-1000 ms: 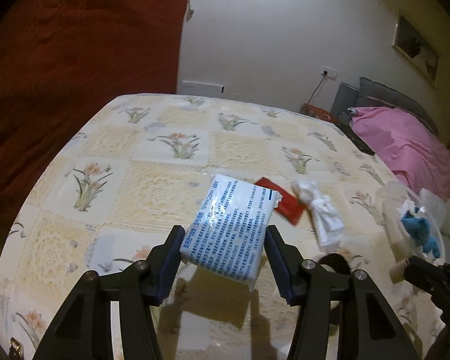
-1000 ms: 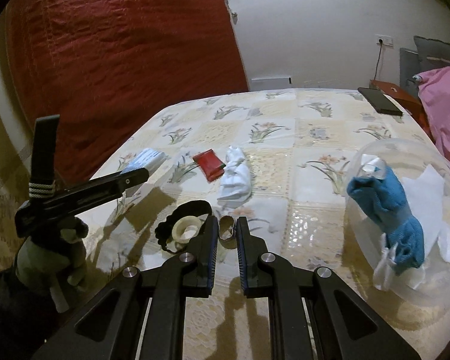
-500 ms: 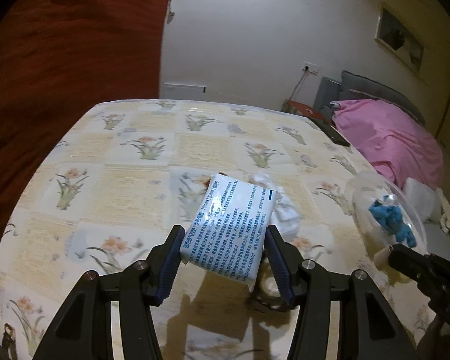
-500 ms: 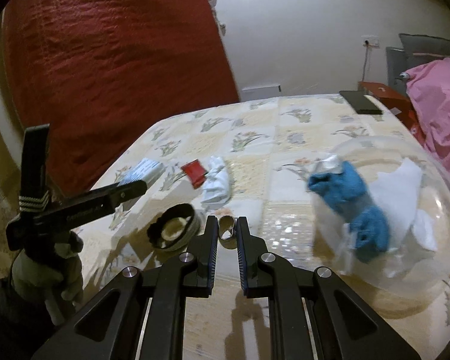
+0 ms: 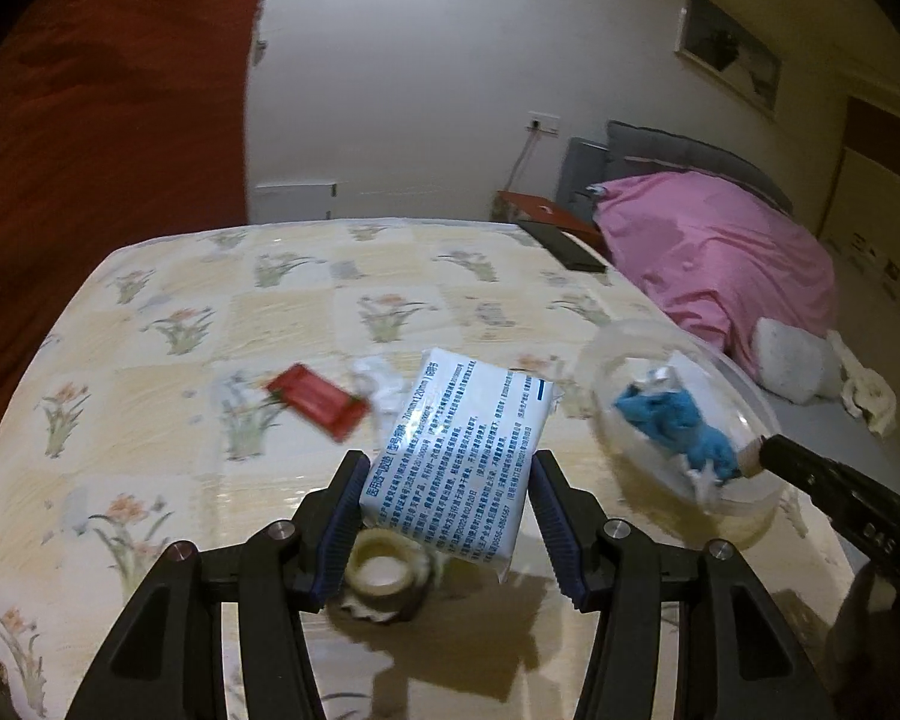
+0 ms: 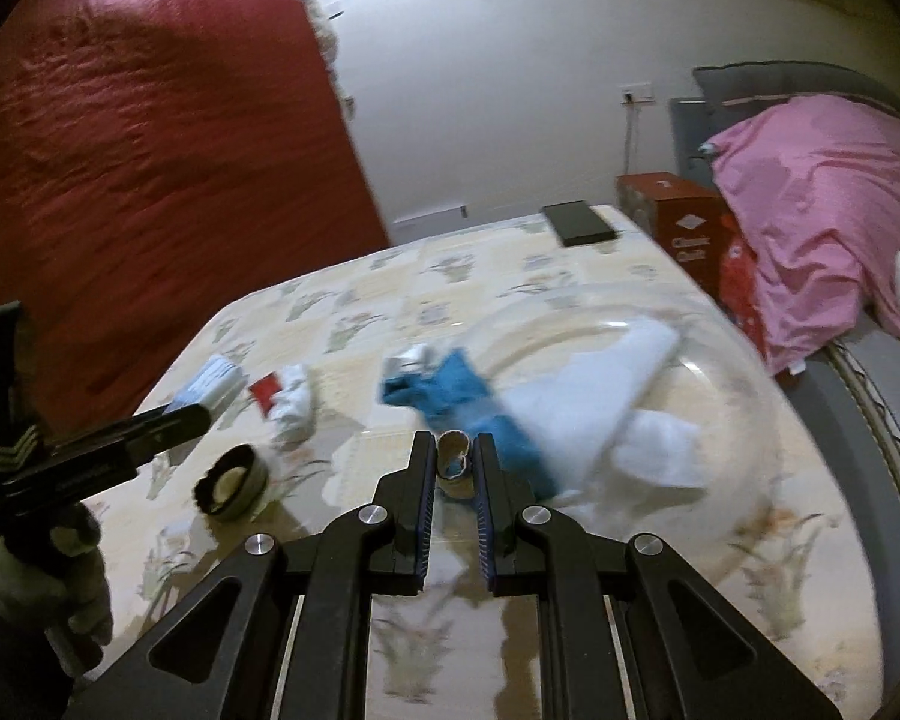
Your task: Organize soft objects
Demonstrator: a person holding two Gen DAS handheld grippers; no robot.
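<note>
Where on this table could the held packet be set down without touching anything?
Bare tablecloth lies left of the red packet, and behind it toward the black phone. It is crowded around the tape roll, white cloth and clear bowl.

A bench [image 5: 150,372] covered by a floral cloth is seen; on it are laid a red packet [image 5: 317,401], white cloth bundle [image 6: 294,411], tape roll [image 5: 381,579], clear bowl [image 5: 744,516] and black phone [image 6: 579,223].
</note>
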